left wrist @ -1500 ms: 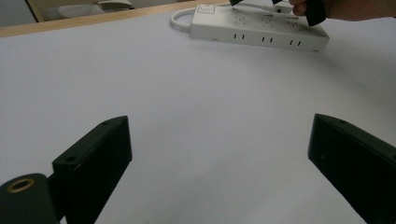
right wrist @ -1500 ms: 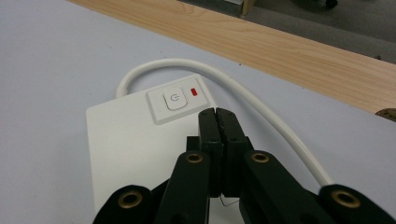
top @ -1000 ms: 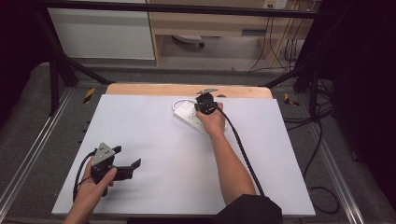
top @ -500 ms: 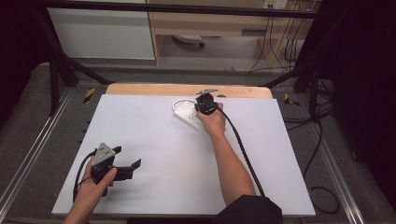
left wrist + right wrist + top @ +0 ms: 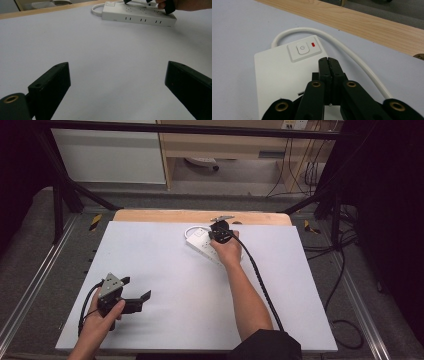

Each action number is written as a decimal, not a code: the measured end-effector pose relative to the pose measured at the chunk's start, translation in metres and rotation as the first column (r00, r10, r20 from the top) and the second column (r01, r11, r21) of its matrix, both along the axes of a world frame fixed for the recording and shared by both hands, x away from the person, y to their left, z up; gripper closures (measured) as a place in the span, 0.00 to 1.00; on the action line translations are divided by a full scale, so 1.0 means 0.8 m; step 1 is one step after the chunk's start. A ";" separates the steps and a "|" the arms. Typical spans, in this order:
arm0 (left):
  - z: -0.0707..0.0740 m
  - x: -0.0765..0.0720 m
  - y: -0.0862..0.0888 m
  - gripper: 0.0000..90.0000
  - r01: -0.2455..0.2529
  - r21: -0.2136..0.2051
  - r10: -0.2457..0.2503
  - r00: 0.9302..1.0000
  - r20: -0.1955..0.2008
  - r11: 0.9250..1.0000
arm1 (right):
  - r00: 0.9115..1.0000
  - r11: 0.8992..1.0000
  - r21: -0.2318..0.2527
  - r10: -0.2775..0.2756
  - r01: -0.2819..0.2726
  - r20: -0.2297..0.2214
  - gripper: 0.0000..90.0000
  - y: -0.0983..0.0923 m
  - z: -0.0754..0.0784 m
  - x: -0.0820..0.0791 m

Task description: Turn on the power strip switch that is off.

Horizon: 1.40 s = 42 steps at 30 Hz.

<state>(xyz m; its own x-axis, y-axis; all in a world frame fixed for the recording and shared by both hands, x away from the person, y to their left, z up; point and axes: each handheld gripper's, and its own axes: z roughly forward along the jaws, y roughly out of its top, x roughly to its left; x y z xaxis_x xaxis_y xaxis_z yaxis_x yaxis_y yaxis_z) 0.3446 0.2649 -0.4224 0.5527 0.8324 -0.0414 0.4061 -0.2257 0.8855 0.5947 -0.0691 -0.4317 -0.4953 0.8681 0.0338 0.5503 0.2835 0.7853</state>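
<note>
A white power strip [image 5: 201, 243] lies at the far middle of the white table, its cable [image 5: 352, 53] looping behind it. My right gripper [image 5: 220, 229] hovers over the strip's switch end. In the right gripper view its jaws are shut [image 5: 328, 62] with nothing between them, their tips just short of the power button [image 5: 302, 48] and its red light [image 5: 313, 44]. My left gripper [image 5: 136, 288] rests low at the near left, far from the strip. Its jaws stand wide open [image 5: 117, 66] and empty, facing the power strip [image 5: 138, 15].
The white mat [image 5: 165, 285] covers a wooden tabletop whose bare strip [image 5: 374, 27] shows along the far edge. Black cables trail from both grippers. Metal frame rails [image 5: 30, 285] run along both sides, with cords on the floor at the right.
</note>
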 end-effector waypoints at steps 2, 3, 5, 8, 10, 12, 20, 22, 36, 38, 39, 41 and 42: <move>0.000 0.000 0.000 0.07 0.000 0.000 0.000 1.000 -0.001 1.000 | 1.000 1.000 0.002 0.000 0.000 -0.001 1.00 0.000 0.000 0.000; 0.000 0.000 0.000 0.07 0.000 0.000 0.000 1.000 -0.002 1.000 | 1.000 1.000 0.002 0.001 -0.001 0.000 1.00 0.000 0.000 0.000; 0.000 0.000 0.000 0.07 0.001 0.002 -0.001 1.000 -0.001 1.000 | 1.000 1.000 0.005 -0.001 0.001 -0.001 1.00 0.000 -0.001 0.000; 0.000 0.000 0.000 0.07 0.004 0.001 -0.004 1.000 -0.001 1.000 | 1.000 1.000 -0.001 0.002 -0.002 -0.006 1.00 0.000 -0.002 0.000; 0.000 0.000 0.000 0.07 0.003 0.000 -0.003 1.000 -0.001 1.000 | 1.000 1.000 0.008 -0.002 0.002 -0.001 1.00 0.001 -0.003 -0.001; 0.000 0.000 0.000 0.07 0.002 0.000 -0.002 1.000 -0.003 1.000 | 1.000 1.000 0.009 0.000 0.000 -0.003 1.00 0.002 -0.003 -0.001; 0.000 0.000 0.000 0.07 0.001 0.000 -0.001 1.000 -0.003 1.000 | 1.000 1.000 0.001 0.000 0.000 0.003 1.00 0.003 -0.003 -0.001; 0.000 0.000 0.001 0.07 0.001 0.000 -0.001 1.000 -0.003 1.000 | 1.000 1.000 0.000 0.000 0.000 0.004 1.00 0.003 -0.003 -0.001; 0.000 0.000 0.001 0.07 0.001 0.000 -0.001 1.000 -0.003 1.000 | 1.000 1.000 0.002 -0.001 0.001 0.008 1.00 0.001 -0.003 -0.001; 0.000 0.000 0.001 0.07 0.001 0.000 -0.001 1.000 -0.002 1.000 | 1.000 1.000 0.002 -0.001 0.001 0.010 1.00 0.001 -0.002 -0.001; 0.000 0.000 0.001 0.07 0.001 0.000 -0.001 1.000 -0.003 1.000 | 1.000 1.000 0.003 0.000 0.000 0.010 1.00 0.002 -0.002 -0.001; 0.000 0.000 0.001 0.07 0.001 0.000 -0.001 1.000 -0.002 1.000 | 1.000 1.000 0.006 -0.001 0.001 0.012 1.00 0.001 -0.001 -0.001; 0.000 0.000 0.001 0.07 0.000 -0.001 0.000 1.000 -0.002 1.000 | 1.000 1.000 0.008 -0.001 0.001 0.014 1.00 0.001 -0.001 -0.001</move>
<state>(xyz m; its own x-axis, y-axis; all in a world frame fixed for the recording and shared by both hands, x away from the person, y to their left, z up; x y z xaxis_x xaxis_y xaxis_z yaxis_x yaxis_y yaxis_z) 0.3446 0.2658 -0.4225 0.5530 0.8321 -0.0431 0.4079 -0.2252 0.8848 0.5943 -0.0683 -0.4327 -0.4950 0.8683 0.0334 0.5394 0.2770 0.7952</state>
